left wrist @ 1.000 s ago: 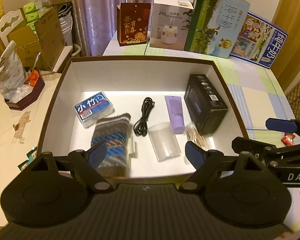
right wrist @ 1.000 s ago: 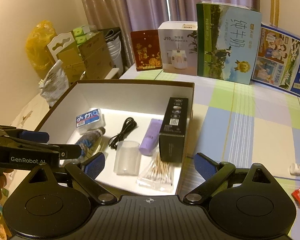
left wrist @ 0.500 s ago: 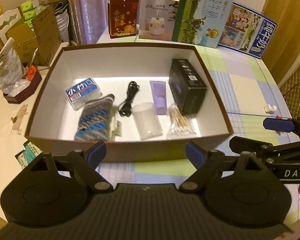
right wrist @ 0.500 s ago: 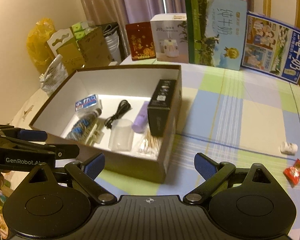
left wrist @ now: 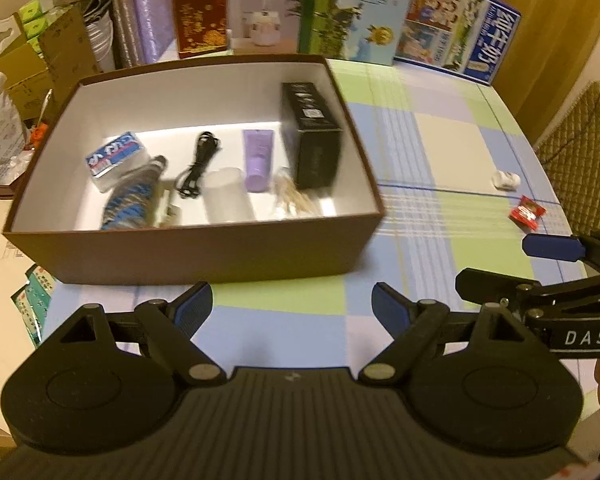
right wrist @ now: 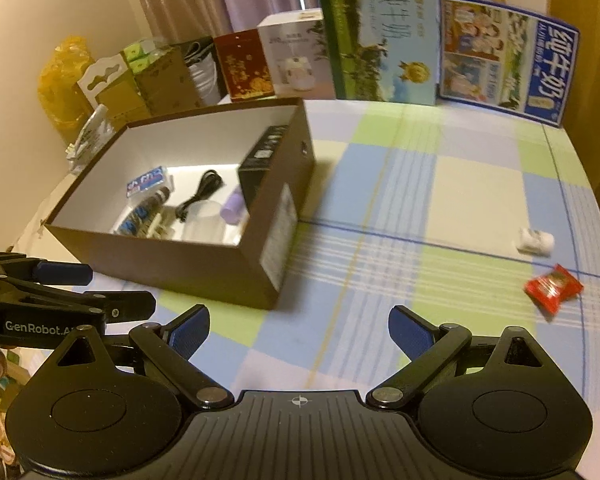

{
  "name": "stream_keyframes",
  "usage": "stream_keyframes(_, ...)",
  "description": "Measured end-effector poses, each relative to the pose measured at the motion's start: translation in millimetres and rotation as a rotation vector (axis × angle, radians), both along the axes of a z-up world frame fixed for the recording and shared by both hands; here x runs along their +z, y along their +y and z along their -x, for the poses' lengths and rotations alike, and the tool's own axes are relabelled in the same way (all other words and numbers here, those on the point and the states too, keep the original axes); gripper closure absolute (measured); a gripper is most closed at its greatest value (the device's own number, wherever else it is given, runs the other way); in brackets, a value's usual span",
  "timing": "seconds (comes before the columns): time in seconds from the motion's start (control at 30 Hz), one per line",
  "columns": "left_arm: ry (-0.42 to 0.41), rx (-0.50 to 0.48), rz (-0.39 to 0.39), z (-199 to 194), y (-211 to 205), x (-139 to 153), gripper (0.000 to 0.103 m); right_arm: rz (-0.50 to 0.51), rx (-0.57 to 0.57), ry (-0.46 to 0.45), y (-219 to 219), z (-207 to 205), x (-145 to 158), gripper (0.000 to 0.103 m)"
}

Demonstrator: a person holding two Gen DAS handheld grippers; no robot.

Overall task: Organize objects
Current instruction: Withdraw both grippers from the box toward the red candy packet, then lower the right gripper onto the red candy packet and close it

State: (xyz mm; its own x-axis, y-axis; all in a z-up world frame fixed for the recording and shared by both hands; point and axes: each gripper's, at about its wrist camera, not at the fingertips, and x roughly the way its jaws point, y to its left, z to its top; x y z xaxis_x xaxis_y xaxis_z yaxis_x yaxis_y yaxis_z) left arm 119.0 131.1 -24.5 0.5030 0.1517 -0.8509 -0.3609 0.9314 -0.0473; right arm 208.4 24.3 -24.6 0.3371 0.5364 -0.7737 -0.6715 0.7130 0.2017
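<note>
A brown box (left wrist: pixel 204 252) (right wrist: pixel 168 264) with a white inside stands on the checked tablecloth. It holds a black carton (left wrist: pixel 312 136), a purple tube (left wrist: pixel 257 158), a black cable (left wrist: pixel 198 166), a clear cup (left wrist: pixel 226 196), cotton swabs (left wrist: pixel 294 198), a blue-labelled pack (left wrist: pixel 116 158) and a striped sock roll (left wrist: pixel 134 196). My left gripper (left wrist: pixel 292 308) hangs open over the cloth in front of the box, nothing between its fingers. My right gripper (right wrist: pixel 299 330) is open too, near the box's front right corner. A red candy (right wrist: pixel 554 288) and a small white item (right wrist: pixel 535 241) lie at the right.
Upright cartons line the table's back edge: a red one (left wrist: pixel 200 16), a white one (left wrist: pixel 264 8), a green milk carton (left wrist: pixel 352 12) and a blue milk carton (left wrist: pixel 456 36). Cardboard boxes (left wrist: pixel 32 64) and bags crowd the left. A woven chair (left wrist: pixel 580 152) stands at the right.
Both grippers have drawn back from above the box toward the table's near side. The box now looks smaller and farther away, and the candy and white item have come into view.
</note>
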Motion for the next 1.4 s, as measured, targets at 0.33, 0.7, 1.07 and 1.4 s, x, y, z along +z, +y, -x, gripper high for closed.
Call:
stream_keyframes(0.33,0.023,-0.059,0.016,-17.8,-52.1,-11.0,0.019,0.023,-0.072,0.012,-59.0,-14.8,-4.7,0.009)
stream_keyframes(0.7,0.049,-0.128,0.019,-48.2,-103.7,-22.4,0.018,0.042,-0.162,0.037,-117.8,-37.9,-12.7,0.009)
stream_keyframes(1.07,0.032,-0.206,0.031,-85.2,-144.2,-35.7,0.017,0.049,-0.279,0.04,-162.4,-65.5,-29.1,0.009)
stream_keyframes(1.4,-0.001,-0.262,0.009,-134.9,-168.8,-54.1,0.017,0.021,-0.399,0.008,-183.1,-102.3,-42.4,0.022)
